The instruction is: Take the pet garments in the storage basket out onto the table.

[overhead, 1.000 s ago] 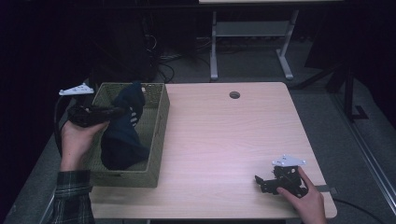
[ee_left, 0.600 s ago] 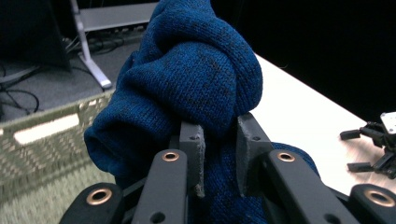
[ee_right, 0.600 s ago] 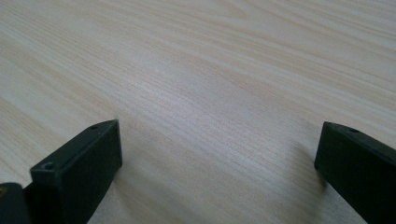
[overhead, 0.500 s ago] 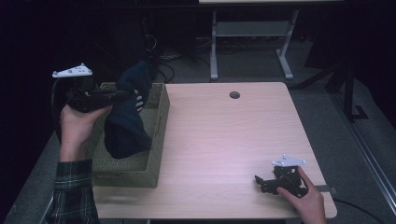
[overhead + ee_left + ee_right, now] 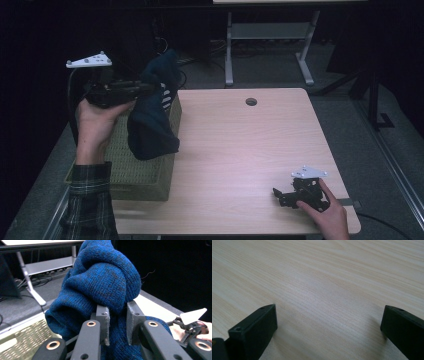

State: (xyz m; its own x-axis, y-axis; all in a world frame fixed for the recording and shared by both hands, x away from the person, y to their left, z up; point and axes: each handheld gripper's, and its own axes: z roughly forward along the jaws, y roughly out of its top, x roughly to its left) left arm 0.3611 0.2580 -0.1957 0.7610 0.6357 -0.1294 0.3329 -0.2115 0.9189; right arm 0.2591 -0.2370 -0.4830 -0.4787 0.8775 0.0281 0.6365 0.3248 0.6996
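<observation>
High view overlooks table (image 5: pixel 240 150), right claw camera skims tabletop, left claw camera close on sweater (image 5: pixel 105 282)

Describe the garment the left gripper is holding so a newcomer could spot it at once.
Start at the woven basket on the table's left side. Above it the left gripper is clamped on a dark blue knit garment, which hangs down over the basket. White stripes near the pinch mark it out.

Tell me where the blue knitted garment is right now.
In the high view the blue knitted garment hangs at the table's left side, pinched in the left gripper above the woven basket, its lower end draping over the basket's right wall.
</observation>
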